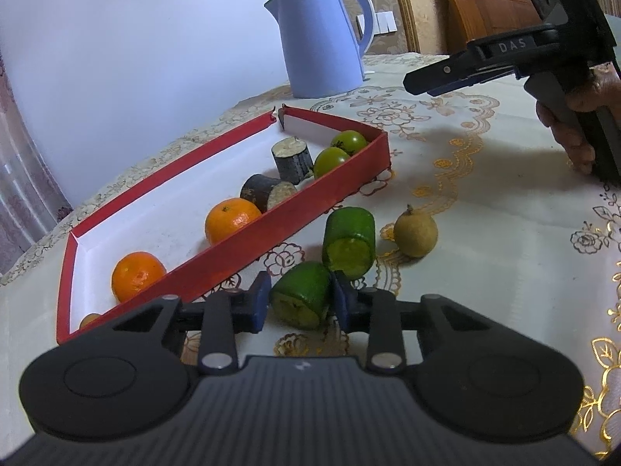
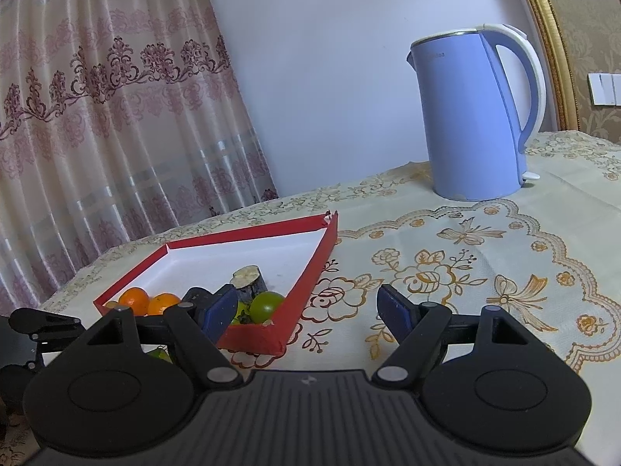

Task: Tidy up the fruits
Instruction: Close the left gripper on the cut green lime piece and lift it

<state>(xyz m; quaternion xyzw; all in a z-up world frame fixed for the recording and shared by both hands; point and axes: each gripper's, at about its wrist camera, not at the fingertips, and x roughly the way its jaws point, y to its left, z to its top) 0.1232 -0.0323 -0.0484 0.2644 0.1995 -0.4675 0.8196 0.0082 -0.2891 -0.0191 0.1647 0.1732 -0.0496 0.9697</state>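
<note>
Grab step: left tongs [image 1: 299, 303] clenched on green cut piece [image 1: 300, 299] by red tray [image 1: 271, 239], right tongs [image 2: 306, 310] released & idle; next prob. lift over tray wall.

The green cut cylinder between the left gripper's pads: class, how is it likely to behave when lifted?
The green piece looks stiff, so it should hold shape between the left gripper. Its rounded skin may let it twist or slip. Set down on its side, it would probably roll, like its twin lying beside the red tray.
</note>
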